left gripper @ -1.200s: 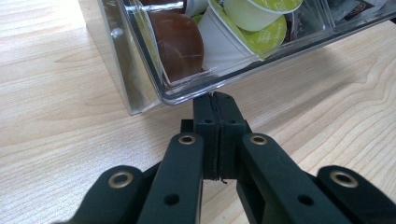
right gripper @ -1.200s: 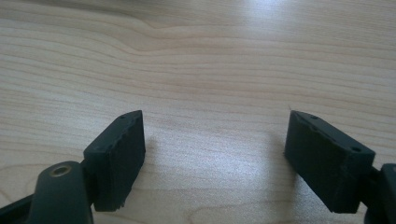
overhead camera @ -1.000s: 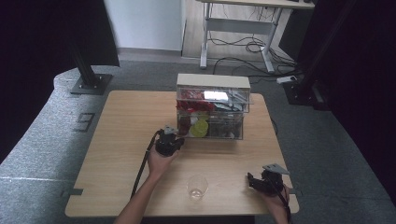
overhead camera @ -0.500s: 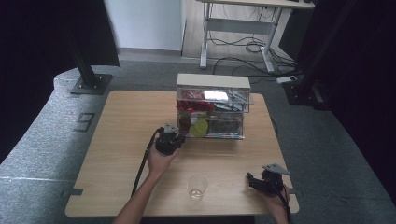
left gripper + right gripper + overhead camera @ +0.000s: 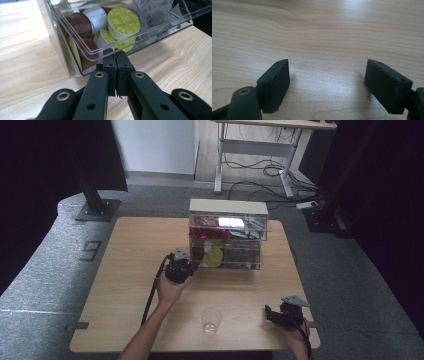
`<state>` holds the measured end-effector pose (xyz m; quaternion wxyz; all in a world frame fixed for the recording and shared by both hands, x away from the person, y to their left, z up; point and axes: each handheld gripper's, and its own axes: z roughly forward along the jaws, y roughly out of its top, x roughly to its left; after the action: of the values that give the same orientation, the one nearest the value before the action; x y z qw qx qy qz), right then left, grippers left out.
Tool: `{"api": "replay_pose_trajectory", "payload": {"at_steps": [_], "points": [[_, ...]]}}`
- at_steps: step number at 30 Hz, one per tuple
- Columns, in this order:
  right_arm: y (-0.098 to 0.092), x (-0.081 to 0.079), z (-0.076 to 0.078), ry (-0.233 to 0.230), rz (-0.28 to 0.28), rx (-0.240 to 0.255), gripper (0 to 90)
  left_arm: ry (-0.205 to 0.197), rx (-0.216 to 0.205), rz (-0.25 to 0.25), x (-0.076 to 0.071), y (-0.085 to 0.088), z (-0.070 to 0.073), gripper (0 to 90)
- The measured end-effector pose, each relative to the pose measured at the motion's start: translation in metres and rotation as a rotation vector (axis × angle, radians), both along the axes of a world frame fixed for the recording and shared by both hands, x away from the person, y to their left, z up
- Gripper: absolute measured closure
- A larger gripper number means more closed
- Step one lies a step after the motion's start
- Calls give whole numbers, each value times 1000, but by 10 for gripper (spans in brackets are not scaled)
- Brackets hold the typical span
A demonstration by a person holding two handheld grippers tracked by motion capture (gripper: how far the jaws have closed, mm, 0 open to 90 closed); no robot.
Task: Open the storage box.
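A clear drawer (image 5: pixel 160 33) stands pulled out of the small clear organizer (image 5: pixel 227 215) at the back middle of the table. It holds coffee capsules, one with a yellow lid (image 5: pixel 123 22) and brown ones (image 5: pixel 80 23). My left gripper (image 5: pixel 115 53) is shut, its pads pressed together on the drawer's thin front rim. In the high view the left gripper (image 5: pixel 194 266) sits at the organizer's lower left corner. My right gripper (image 5: pixel 327 66) stands open over bare wood, nothing between its pads; in the high view the right gripper (image 5: pixel 270 314) rests near the table's front right corner.
An empty drinking glass (image 5: pixel 211 320) stands near the front edge between the two hands. The organizer's upper drawers hold red and dark packets (image 5: pixel 205 232). The wooden table (image 5: pixel 135 255) has bare room on its left half.
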<state>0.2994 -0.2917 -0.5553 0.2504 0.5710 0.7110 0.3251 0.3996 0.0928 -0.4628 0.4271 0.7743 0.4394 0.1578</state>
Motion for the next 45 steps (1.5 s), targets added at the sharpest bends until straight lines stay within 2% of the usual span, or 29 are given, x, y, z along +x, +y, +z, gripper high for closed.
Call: {"api": "replay_pose_trajectory", "payload": {"at_steps": [20,28,45], "points": [[0,0,0,-1,2,-1,204,-37,-12,19,6,4,21,876],[0,0,0,0,1,0,204,-65,-9,25,8,2,32,873],[0,0,0,1,2,-1,204,-75,-11,35,16,3,45,865]]}}
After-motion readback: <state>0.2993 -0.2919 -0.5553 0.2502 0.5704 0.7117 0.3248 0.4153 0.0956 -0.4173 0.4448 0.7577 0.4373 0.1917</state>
